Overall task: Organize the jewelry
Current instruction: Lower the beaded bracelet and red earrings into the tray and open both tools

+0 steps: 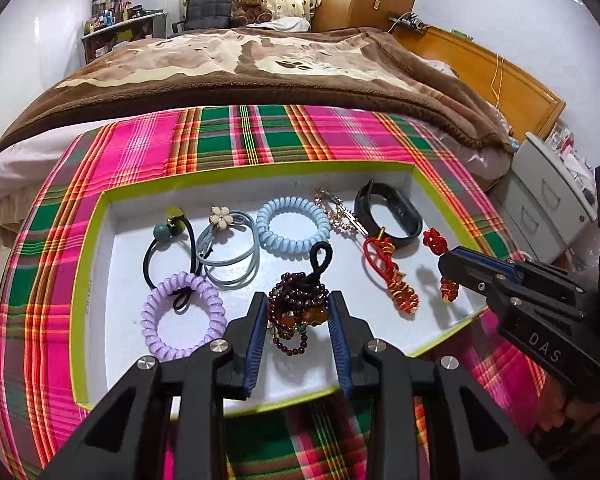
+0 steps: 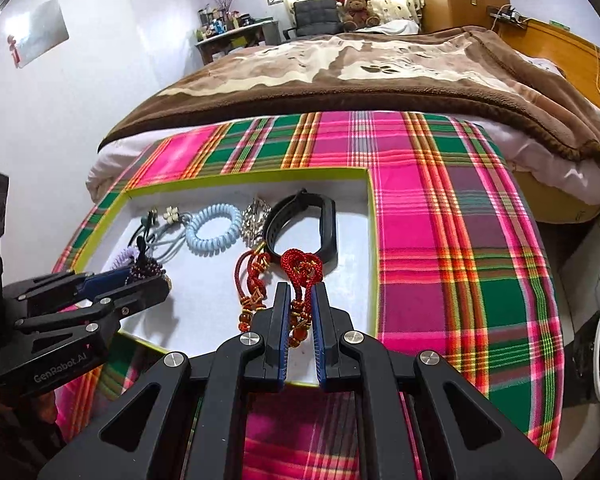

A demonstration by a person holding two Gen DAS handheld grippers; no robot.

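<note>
- I read "DAS" on the right tool [image 1: 444, 276] and "GenRobot.AI" on the left tool [image 2: 156, 280].
- Left tool is half open, clamped on the dark bead bracelet [image 1: 296, 312] above the tray [image 1: 416, 172].
- Right tool is nearly closed, gripping a red knot charm [image 2: 300, 264] over the tray's right end.
- Hair ties crowd the tray's left; the plaid cloth [image 2: 460, 220] to the right lies open.

Both my grippers angled down, each clamped on a load.

My left gripper [image 1: 298, 312] stood half-spread, its pads pressed against a bead bracelet [image 1: 296, 308]. My right gripper [image 2: 300, 300], to its right, was pinched nearly closed on a red knotted charm [image 2: 300, 268]; both pointed away from me.
</note>
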